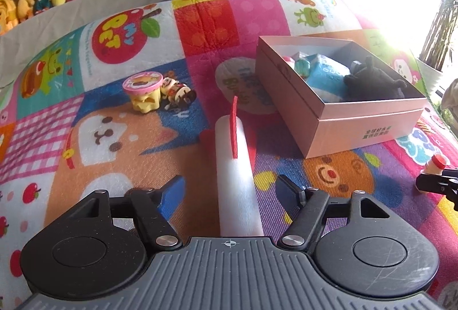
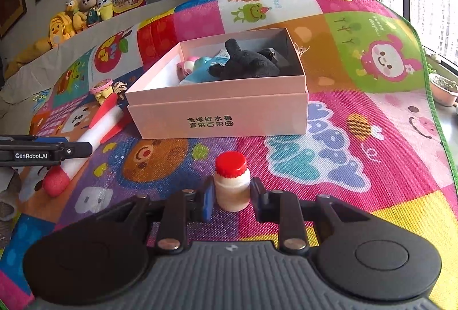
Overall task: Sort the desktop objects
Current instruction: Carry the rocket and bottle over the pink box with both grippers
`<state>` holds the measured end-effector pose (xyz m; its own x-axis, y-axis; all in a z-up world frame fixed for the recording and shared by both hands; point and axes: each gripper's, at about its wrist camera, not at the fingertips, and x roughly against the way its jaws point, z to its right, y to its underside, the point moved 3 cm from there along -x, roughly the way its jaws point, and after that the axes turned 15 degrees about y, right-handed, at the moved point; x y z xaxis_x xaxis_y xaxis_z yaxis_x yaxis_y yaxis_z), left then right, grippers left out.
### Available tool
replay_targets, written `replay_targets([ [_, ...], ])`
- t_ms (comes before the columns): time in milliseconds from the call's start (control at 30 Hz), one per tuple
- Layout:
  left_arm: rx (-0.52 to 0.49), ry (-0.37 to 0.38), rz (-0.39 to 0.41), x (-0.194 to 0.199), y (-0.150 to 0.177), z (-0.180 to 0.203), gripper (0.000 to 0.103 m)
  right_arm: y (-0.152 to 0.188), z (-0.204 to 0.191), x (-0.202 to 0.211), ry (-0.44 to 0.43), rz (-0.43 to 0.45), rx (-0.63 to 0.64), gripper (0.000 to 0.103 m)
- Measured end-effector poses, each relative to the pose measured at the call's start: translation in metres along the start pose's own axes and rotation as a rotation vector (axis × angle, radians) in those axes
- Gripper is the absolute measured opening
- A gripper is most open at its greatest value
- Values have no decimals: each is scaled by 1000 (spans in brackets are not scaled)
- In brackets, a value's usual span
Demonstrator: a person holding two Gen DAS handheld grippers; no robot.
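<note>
Right fingers [image 2: 232, 195] clenched on the small white plastic bottle with red cap [image 2: 232, 181], upright on the colourful cartoon play mat [image 2: 372, 138]; left fingers [image 1: 229, 189] released, straddling the white foam rocket with red fins [image 1: 237, 167], pads clear. Rocket's near end hidden behind the left gripper body. Pink cardboard box [image 2: 217, 115] just beyond, contents partly hidden by its wall and a black plush toy [image 2: 246, 63]; bare mat right of it.

Pink cardboard box [image 2: 217, 115], lid off, black printed characters on its front wall; sits on the mat at 12 o'clock in the right wrist view. Contents: black plush toy [image 2: 246, 63], blue packet [image 2: 200, 66], pink-and-white toy [image 2: 187, 66].

Small bottle [image 2: 232, 184], red cap, pale body, upright, at 6 o'clock of the box.

White foam rocket [image 1: 237, 167] (red fins, red nose), lying flat, at 8 o'clock of the box.

Pink-lidded yellow tub [image 1: 144, 94] beside a small figurine [image 1: 177, 94], at 9 o'clock.
</note>
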<state>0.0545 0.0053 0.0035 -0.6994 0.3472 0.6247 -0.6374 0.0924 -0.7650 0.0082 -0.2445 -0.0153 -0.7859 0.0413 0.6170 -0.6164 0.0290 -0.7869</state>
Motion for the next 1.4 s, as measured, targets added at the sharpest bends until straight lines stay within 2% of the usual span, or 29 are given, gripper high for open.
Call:
replay_targets([
  [33, -1, 2, -8, -4, -1, 0, 72, 0, -1, 1, 2, 5, 2, 26],
  [133, 7, 21, -38, -16, -1, -2, 58, 1, -2, 2, 4, 11, 6, 29],
  [233, -1, 33, -35, -15, 2, 1, 41, 0, -2, 1, 9, 7, 5, 30],
  [267, 2, 42, -36, -12, 3, 1, 32, 0, -2, 2, 13, 9, 6, 30],
  [467, -14, 62, -44, 16, 18, 11, 32, -4, -8, 18, 62, 78, 77, 25],
  [667, -39, 115, -23, 61, 33, 27, 32, -16, 4, 50, 9, 46, 91, 25],
  [800, -69, 177, 22, 88, 28, 47, 32, -23, 12, 77, -6, 70, 115, 25],
  [967, -108, 235, 150, 104, -18, 71, 32, -49, 26, 112, -48, 148, 78, 25],
  [1067, -100, 264, 214, 84, -60, 79, 32, -65, 31, 126, -47, 211, 55, 25],
  [1133, -47, 292, 236, 59, -88, 79, 33, -71, 30, 127, -42, 237, 52, 25],
  [1167, 1, 302, 245, 41, -102, 78, 34, -73, 28, 126, -40, 243, 52, 25],
  [1233, 85, 317, 250, 6, -119, 71, 57, -77, 25, 119, -40, 238, 44, 25],
  [1267, 105, 336, 237, -9, -121, 68, 75, -79, 25, 115, -44, 230, 39, 25],
  [1333, 131, 325, 229, -23, -117, 58, 76, -81, 24, 103, -38, 205, 32, 25],
  [1400, 129, 305, 239, -22, -104, 44, 83, -81, 24, 92, -19, 185, 40, 25],
])
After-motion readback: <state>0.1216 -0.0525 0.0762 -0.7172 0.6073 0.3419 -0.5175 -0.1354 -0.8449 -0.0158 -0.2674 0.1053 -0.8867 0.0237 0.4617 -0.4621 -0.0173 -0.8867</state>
